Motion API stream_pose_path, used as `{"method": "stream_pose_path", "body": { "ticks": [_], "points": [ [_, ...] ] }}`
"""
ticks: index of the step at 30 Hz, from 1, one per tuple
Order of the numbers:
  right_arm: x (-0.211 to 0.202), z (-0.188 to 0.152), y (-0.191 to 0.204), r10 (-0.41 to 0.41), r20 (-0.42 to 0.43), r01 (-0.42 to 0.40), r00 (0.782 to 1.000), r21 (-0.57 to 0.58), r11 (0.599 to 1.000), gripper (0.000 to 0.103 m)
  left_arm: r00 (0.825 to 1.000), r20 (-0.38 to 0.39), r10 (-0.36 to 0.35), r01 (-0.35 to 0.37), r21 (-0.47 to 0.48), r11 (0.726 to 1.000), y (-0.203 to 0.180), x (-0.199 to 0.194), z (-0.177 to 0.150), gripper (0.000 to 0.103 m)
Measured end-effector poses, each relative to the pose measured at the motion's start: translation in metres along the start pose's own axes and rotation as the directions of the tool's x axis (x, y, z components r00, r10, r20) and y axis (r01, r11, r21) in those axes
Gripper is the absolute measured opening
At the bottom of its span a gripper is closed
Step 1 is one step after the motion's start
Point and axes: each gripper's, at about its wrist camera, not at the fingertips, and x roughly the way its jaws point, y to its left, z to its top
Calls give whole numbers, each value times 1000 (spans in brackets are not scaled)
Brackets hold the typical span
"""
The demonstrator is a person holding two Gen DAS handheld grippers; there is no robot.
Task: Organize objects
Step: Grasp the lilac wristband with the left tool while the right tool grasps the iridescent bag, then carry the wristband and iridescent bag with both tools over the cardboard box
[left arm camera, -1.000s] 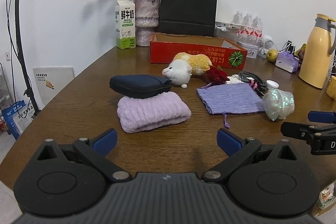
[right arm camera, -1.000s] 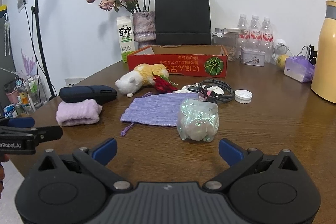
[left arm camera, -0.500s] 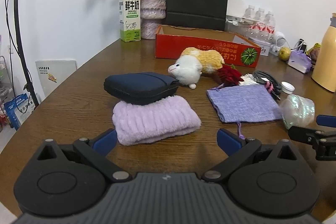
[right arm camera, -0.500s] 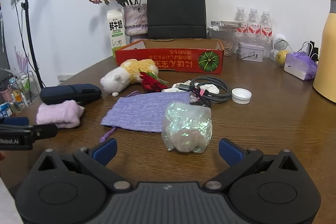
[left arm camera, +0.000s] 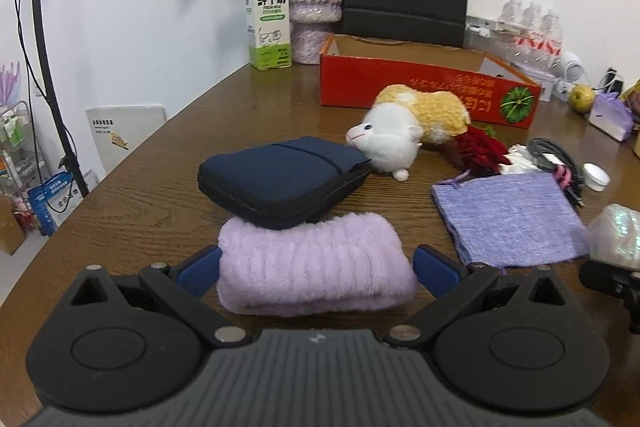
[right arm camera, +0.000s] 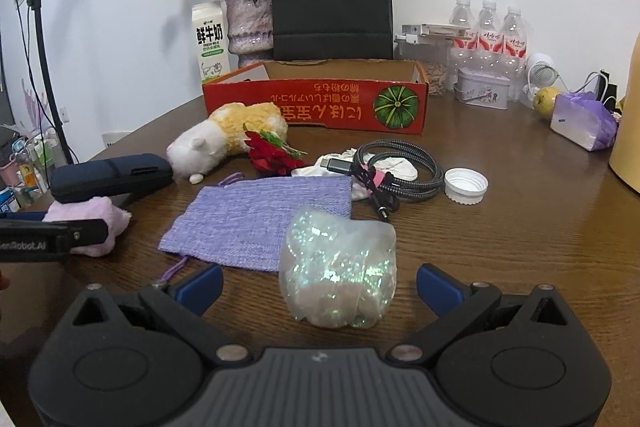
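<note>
open tongs (left arm camera: 316, 267) straddle lilac towel (left arm camera: 314, 265)

Yellow flask (right arm camera: 628, 131) cut off rightward

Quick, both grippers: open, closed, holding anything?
Left gripper: open, straddling the pink towel, not clamped.
Right gripper: open around the shiny bag, not gripping.

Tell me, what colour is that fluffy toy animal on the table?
White head, yellow-orange body: the plush toy shows best in the left wrist view.
</note>
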Motion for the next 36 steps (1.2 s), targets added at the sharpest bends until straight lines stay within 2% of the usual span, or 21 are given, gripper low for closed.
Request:
{"method": "stream_pose_path", "body": {
  "ticks": [3, 8, 11, 12, 13, 15, 20, 22, 25, 36],
  "points": [
    [6, 1, -1, 8, -15, -8, 1000, -6, 1000, 102, 999, -25, 25, -25, -11, 1000, 0, 9, 2, 103],
    [9, 2, -3, 39, -27, -39, 999, 4, 999, 89, 998, -54, 39, -41, -27, 999, 2, 21, 1, 103],
    [9, 2, -4, 48, -30, -48, 998, 10, 999, 78, 998, -58, 34, -35, -30, 999, 3, 22, 0, 103],
    [9, 2, -4, 52, -29, -51, 998, 12, 999, 70, 998, -54, 29, -31, -33, 999, 3, 21, 0, 103],
    [9, 2, -4, 55, -30, -54, 998, 16, 998, 61, 999, -48, 23, -24, -33, 999, 4, 20, 0, 98],
    [9, 1, -5, 57, -27, -56, 998, 24, 998, 57, 999, -46, 11, -13, -32, 999, 4, 18, -1, 93],
    [5, 1, -6, 61, -4, -61, 998, 27, 998, 55, 999, -37, -8, 6, -44, 999, 9, 10, -4, 74],
    [3, 1, -5, 60, 6, -60, 998, 23, 998, 54, 999, -35, -6, 5, -39, 999, 10, 6, -6, 62],
    [1, 1, -4, 64, 12, -64, 998, 19, 998, 54, 999, -32, -11, 10, -39, 999, 13, 0, -9, 54],
    [-17, -4, 7, 78, 41, -78, 996, 8, 997, 54, 998, -1, -58, 58, -41, 997, 21, -34, -22, 50]
  ]
}}
